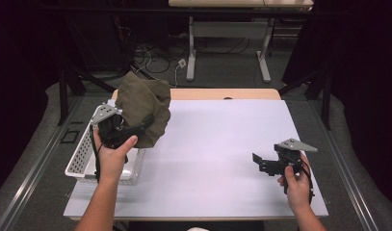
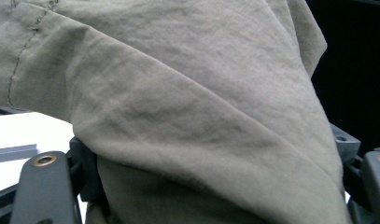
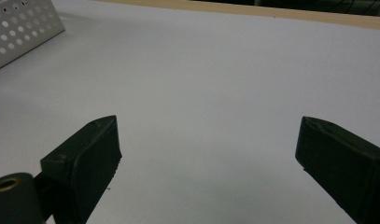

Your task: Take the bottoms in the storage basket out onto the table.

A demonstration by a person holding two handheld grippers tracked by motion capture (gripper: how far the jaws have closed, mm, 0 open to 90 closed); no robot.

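My left gripper [image 1: 146, 121] is clamped on the cloth [image 1: 144, 107], holding it bunched over the basket [image 1: 83, 156] at the bench's left edge, while my right gripper [image 1: 257, 161] waits near the right edge, jaws apart.

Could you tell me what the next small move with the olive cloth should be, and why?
Probably carry the olive cloth sideways from above the white basket to the bare white table and lower it there. The left hand-held gripper is shut on it, bunched and lifted, while the right hand-held gripper waits open over the table, ready to take a free edge.
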